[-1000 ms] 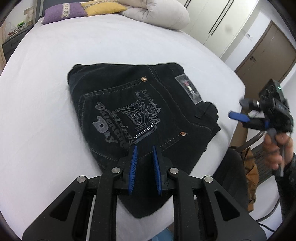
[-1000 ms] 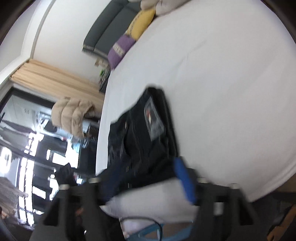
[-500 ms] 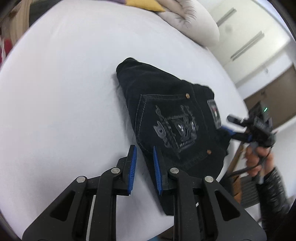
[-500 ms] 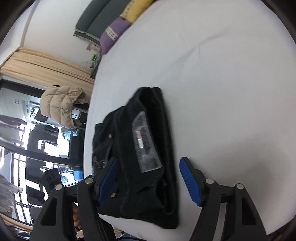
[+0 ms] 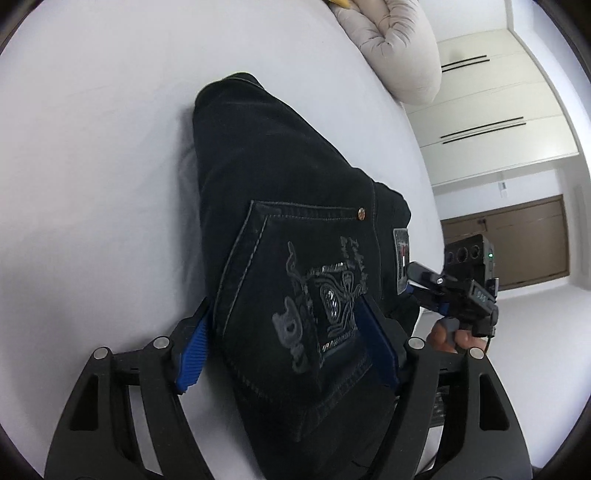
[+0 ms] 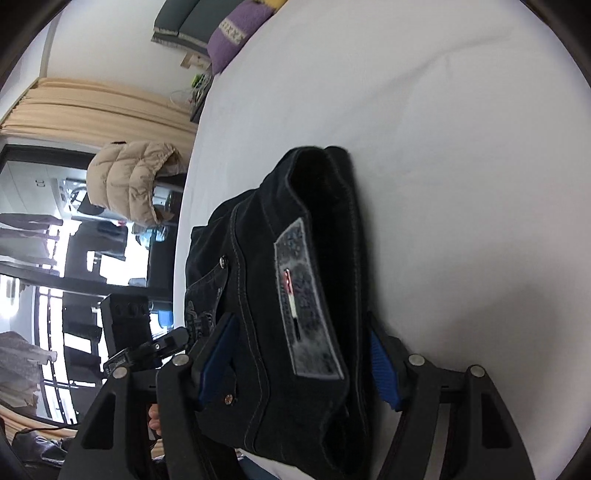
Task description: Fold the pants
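Black pants (image 5: pixel 280 206) lie folded into a thick stack on a white bed (image 5: pixel 92 147), back pocket with grey embroidery facing up. My left gripper (image 5: pixel 284 343) is open, its blue pads straddling the stack's near edge at the pocket. My right gripper (image 6: pixel 299 365) is open too, its pads either side of the waistband end of the pants (image 6: pixel 306 258) with the grey label. The right gripper also shows in the left wrist view (image 5: pixel 454 291), at the stack's right side.
A beige duvet (image 5: pixel 399 48) lies at the bed's far end. A purple cushion (image 6: pixel 236 29) sits at the head of the bed. White wardrobes (image 5: pixel 491 122) and a brown door (image 5: pixel 517 243) stand beyond the bed's edge. A beige jacket (image 6: pixel 129 181) hangs nearby.
Both grippers have moved in onto the folded pants. My left gripper has opened wide and now straddles the stack. My right gripper has closed in on the waistband end.
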`<action>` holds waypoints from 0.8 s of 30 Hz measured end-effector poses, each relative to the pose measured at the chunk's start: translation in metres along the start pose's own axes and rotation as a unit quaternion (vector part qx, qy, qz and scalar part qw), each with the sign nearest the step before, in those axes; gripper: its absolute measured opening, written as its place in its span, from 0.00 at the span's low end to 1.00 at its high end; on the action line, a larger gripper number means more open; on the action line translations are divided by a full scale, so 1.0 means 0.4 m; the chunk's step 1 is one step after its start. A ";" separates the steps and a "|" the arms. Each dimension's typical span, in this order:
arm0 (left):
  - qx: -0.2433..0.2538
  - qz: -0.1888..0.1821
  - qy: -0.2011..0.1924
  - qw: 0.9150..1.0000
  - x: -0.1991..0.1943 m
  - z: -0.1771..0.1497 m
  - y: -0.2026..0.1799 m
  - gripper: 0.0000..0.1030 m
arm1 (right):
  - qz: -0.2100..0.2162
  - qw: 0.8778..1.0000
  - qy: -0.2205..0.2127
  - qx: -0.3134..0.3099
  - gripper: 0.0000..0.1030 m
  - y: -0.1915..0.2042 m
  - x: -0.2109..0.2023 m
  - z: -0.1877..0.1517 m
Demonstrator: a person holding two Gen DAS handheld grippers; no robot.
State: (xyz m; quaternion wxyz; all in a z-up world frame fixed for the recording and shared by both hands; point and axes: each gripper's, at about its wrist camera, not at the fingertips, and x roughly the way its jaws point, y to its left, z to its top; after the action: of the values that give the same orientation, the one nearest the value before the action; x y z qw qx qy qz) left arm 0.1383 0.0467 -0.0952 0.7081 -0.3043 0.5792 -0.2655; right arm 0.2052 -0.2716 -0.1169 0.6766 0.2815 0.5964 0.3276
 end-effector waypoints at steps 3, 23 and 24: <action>0.007 -0.006 0.013 1.000 0.014 0.010 -0.002 0.66 | -0.002 1.000 0.013 0.006 0.53 -0.008 0.020 0.007; -0.028 -0.089 -0.032 0.995 -0.203 0.011 0.151 0.22 | 0.042 0.997 -0.037 -0.044 0.21 0.210 0.050 -0.066; -0.031 -0.081 -0.038 0.996 -0.225 0.018 0.177 0.22 | 0.045 0.997 -0.028 -0.048 0.21 0.229 0.077 -0.061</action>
State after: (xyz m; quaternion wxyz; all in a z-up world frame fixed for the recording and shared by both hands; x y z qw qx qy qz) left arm 0.1301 0.1610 -0.0872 0.6958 -0.3819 0.5335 -0.2922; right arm 0.1736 -0.1905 -0.0687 0.6903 0.2841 0.5476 0.3780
